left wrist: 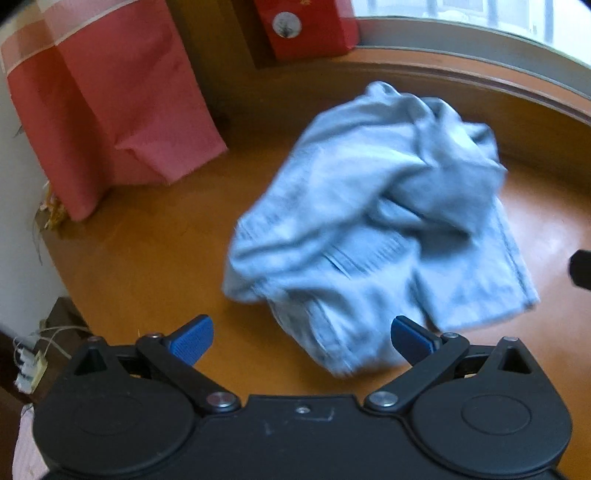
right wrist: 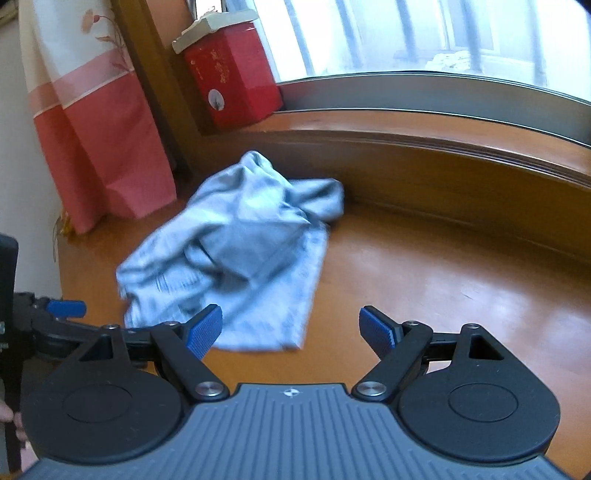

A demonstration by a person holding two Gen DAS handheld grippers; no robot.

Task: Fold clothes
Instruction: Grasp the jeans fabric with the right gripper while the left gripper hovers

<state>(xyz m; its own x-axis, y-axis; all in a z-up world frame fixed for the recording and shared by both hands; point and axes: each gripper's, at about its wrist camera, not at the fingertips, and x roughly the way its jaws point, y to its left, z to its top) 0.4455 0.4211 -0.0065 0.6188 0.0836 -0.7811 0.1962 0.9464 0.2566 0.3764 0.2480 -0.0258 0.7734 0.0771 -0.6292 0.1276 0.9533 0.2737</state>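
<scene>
A crumpled pale-blue garment (left wrist: 373, 225) lies in a heap on the orange table (left wrist: 147, 258) below the window. Both grippers, left (left wrist: 302, 338) and right (right wrist: 290, 328), hover just short of it, fingers spread wide, grasping nothing.

A glossy orange-brown wooden ledge (right wrist: 461, 280) fills the foreground, daylight glinting off it. Along its far side runs a raised wooden sill (right wrist: 424, 147) under a grey window frame (right wrist: 424, 92); bright light comes through the window (right wrist: 424, 33), which has bars behind the glass. A red box (right wrist: 232, 81) stands on the sill in the corner, something pale lying on top. To the left hangs a curtain (right wrist: 103, 147), cream above, pink-red below, against a white wall (left wrist: 22, 229).
</scene>
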